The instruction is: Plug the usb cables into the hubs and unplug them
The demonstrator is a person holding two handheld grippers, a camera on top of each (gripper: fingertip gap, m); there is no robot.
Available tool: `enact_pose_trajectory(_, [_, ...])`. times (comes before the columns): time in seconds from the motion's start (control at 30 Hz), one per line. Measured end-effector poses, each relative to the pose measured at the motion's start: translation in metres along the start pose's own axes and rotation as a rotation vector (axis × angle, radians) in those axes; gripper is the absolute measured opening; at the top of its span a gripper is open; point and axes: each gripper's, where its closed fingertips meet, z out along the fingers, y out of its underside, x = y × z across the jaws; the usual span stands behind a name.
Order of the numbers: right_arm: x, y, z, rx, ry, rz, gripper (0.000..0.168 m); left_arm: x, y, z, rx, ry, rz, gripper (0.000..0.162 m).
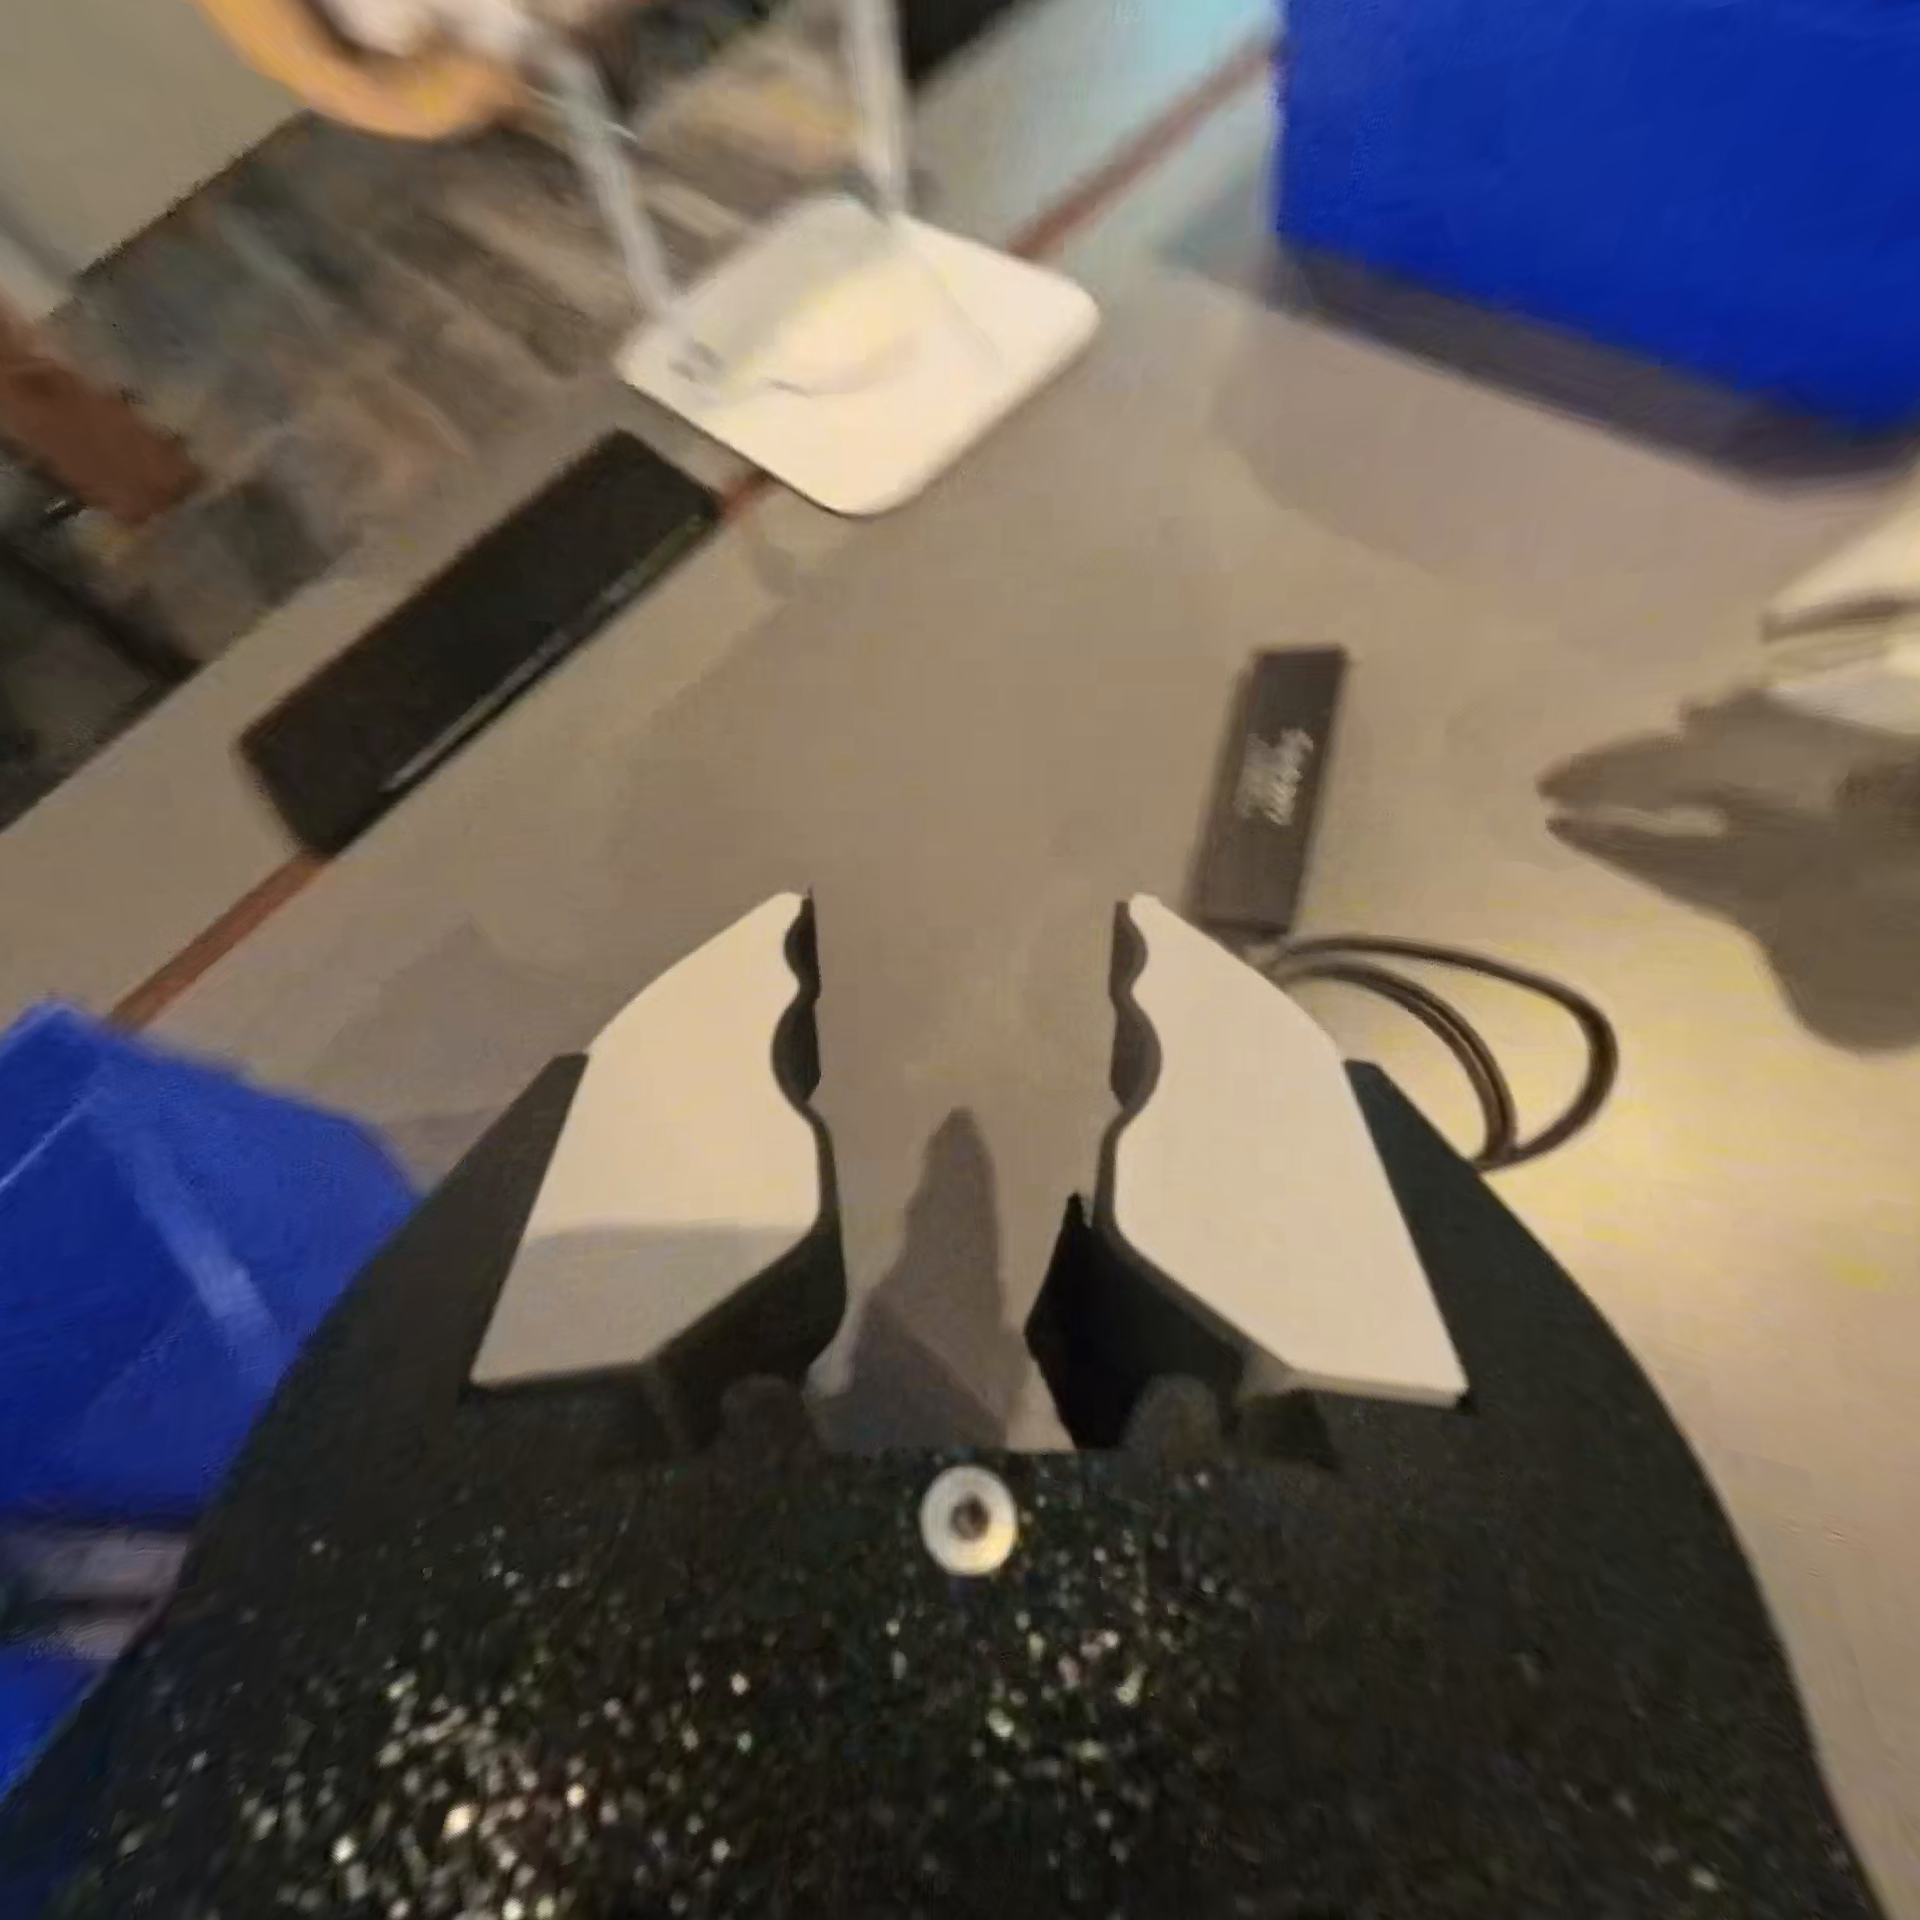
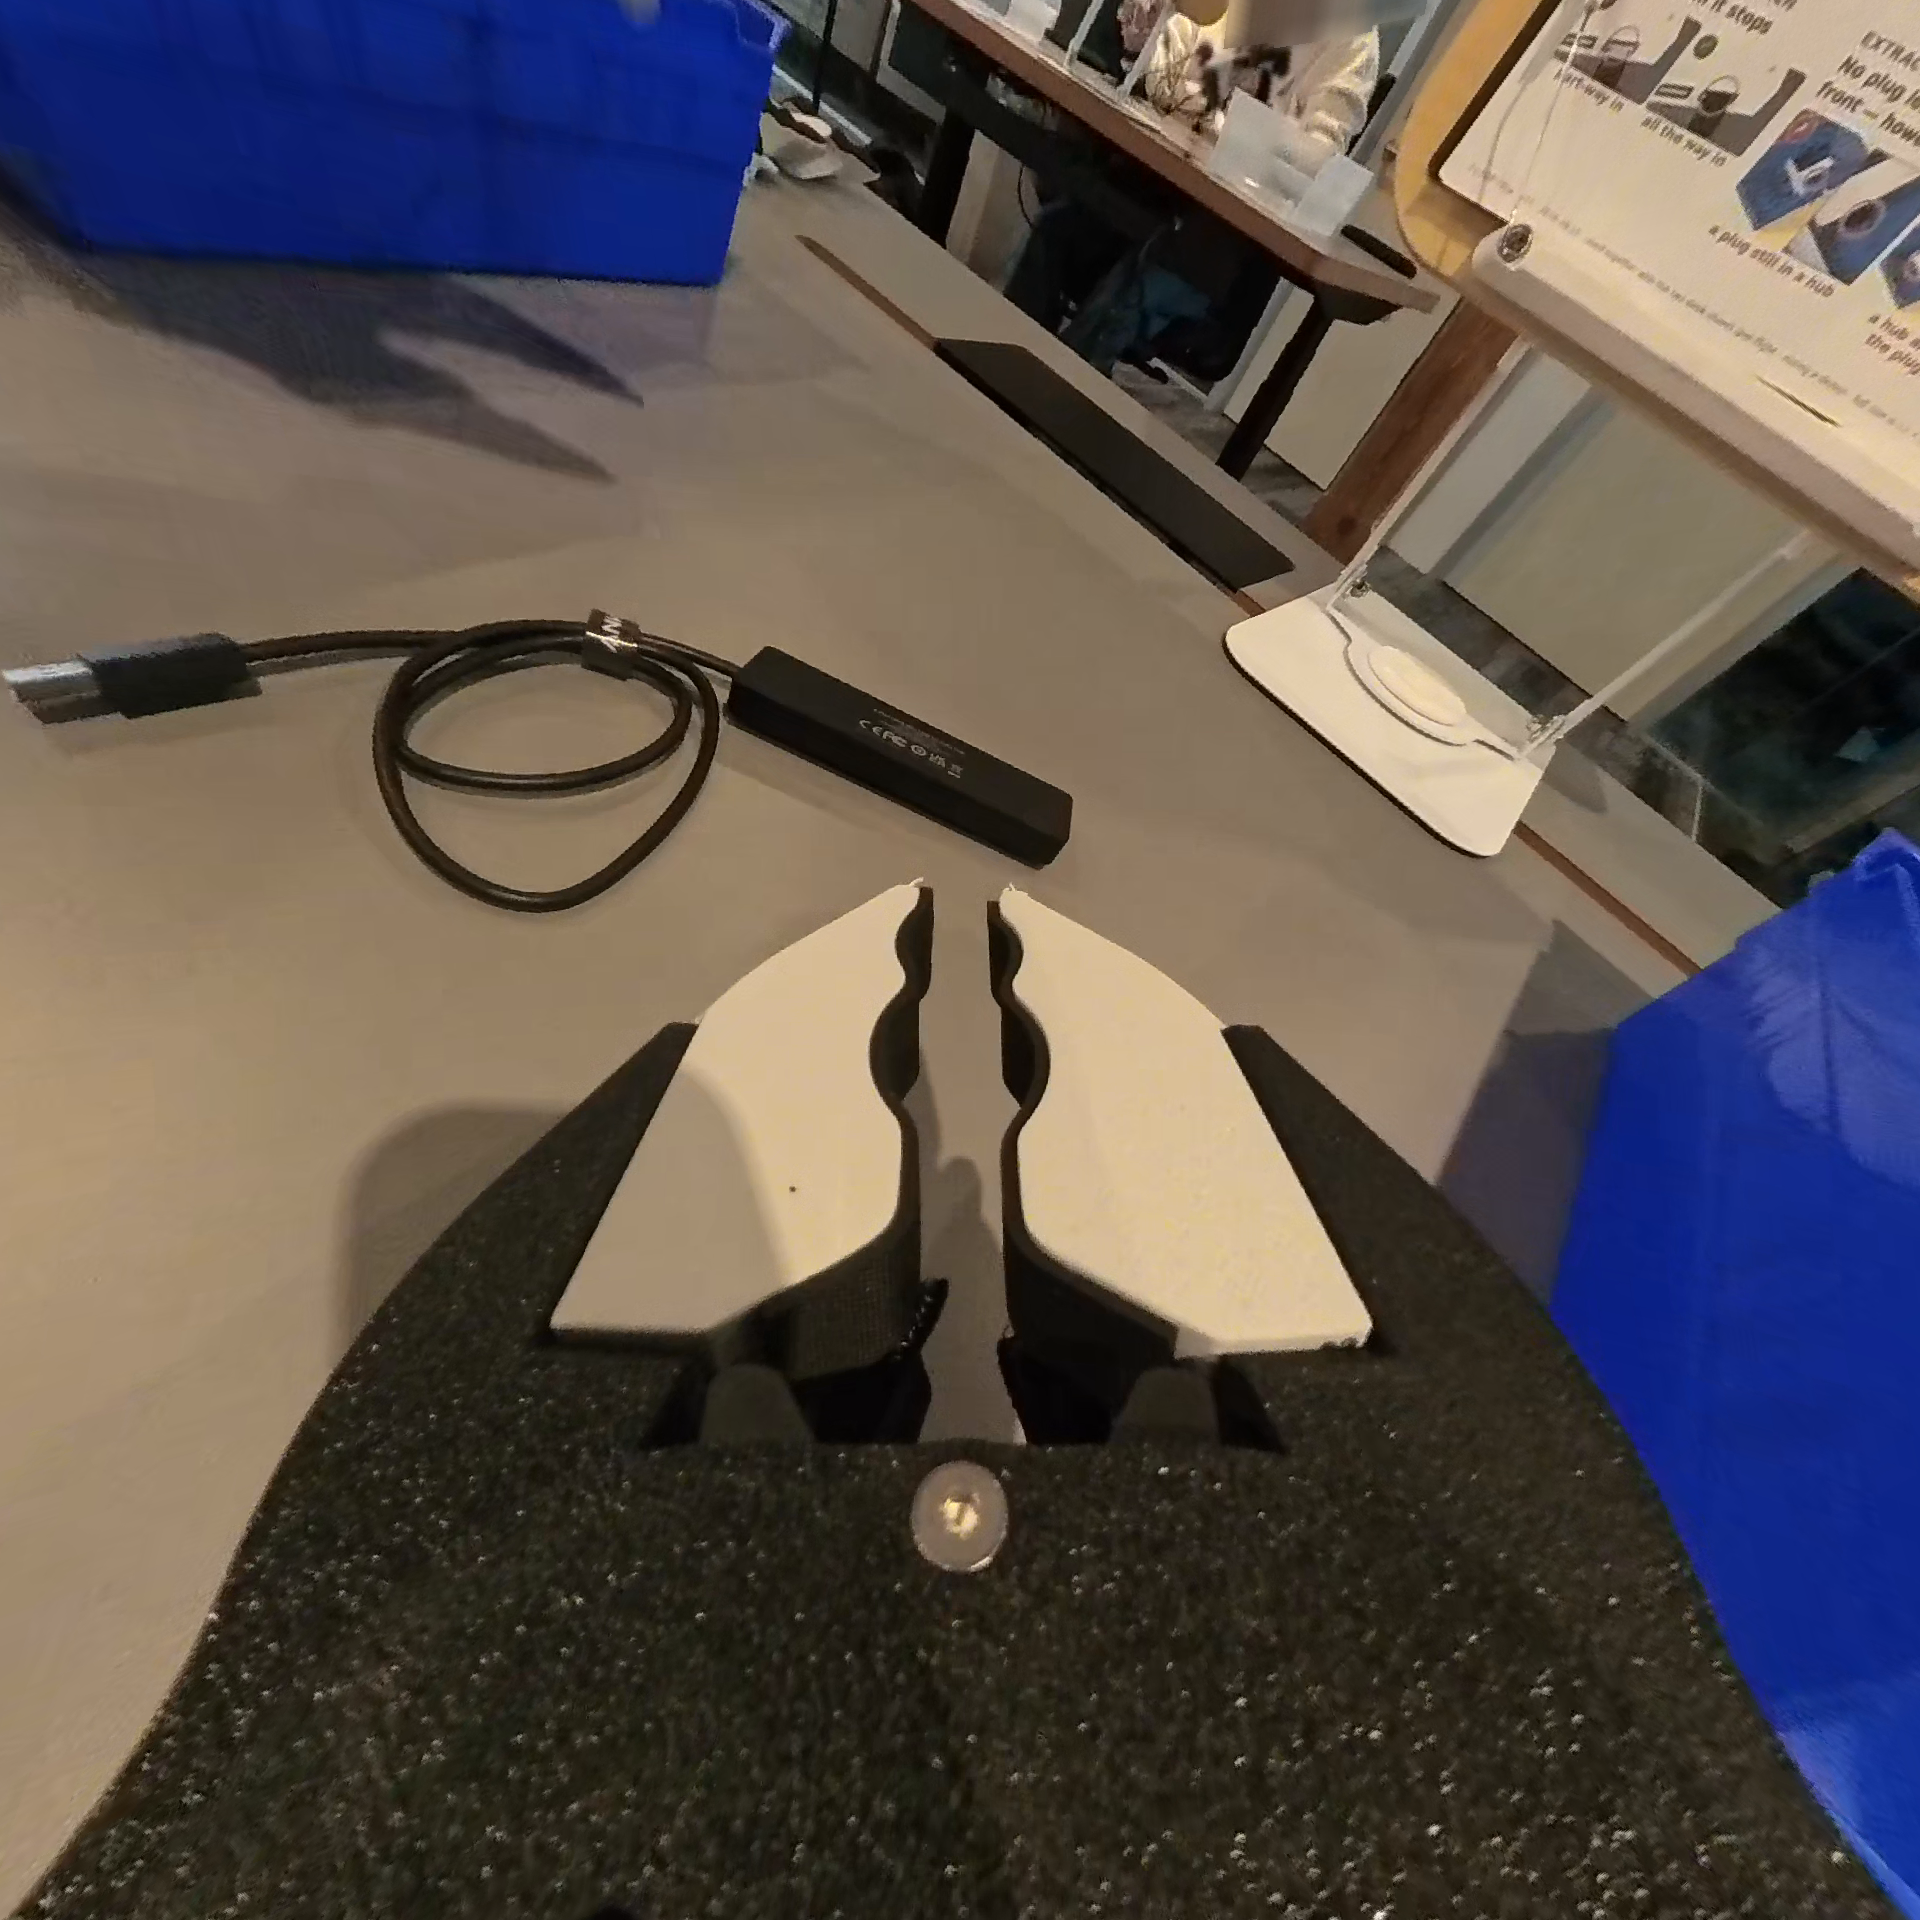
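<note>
Only rightward, perhaps, hub's plug (image 2: 125, 675) visible.

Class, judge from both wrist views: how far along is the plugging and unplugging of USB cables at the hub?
Done: nothing visible; the black hub lies alone on the grey table, its own cable looped, its plug free. In hand: nothing; the left gripper is open and empty, and the right gripper, jaws a narrow gap apart, holds nothing. Left: every plugging and unplugging, judging by these frames.
</note>
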Motion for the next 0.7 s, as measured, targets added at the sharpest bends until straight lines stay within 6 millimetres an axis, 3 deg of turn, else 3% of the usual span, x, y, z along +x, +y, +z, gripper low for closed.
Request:
enact_pose_trajectory(0.1, [0.0, 0.0, 0.0, 0.002, -0.003, 0.003, 0.01, 0.053, 0.023, 0.046, -0.129, 0.106, 0.143, 0.055])
enact_pose_trajectory(0.2, [-0.001, 0.0, 0.0, 0.003, -0.005, 0.004, 0.01, 0.082, 0.033, 0.077, -0.18, 0.202, 0.128, 0.059])
enact_pose_trajectory(0.47, [-0.001, -0.001, 0.0, 0.003, -0.006, -0.006, 0.01, 0.091, 0.044, 0.111, -0.308, 0.281, 0.064, 0.058])
enact_pose_trajectory(0.6, [-0.001, 0.0, 0.0, 0.0, -0.006, -0.008, 0.01, 0.093, 0.052, 0.117, -0.341, 0.267, 0.079, 0.058])
enact_pose_trajectory(0.7, [-0.002, 0.0, 0.0, -0.003, -0.005, -0.013, 0.01, 0.091, 0.052, 0.105, -0.31, 0.223, 0.124, 0.057])
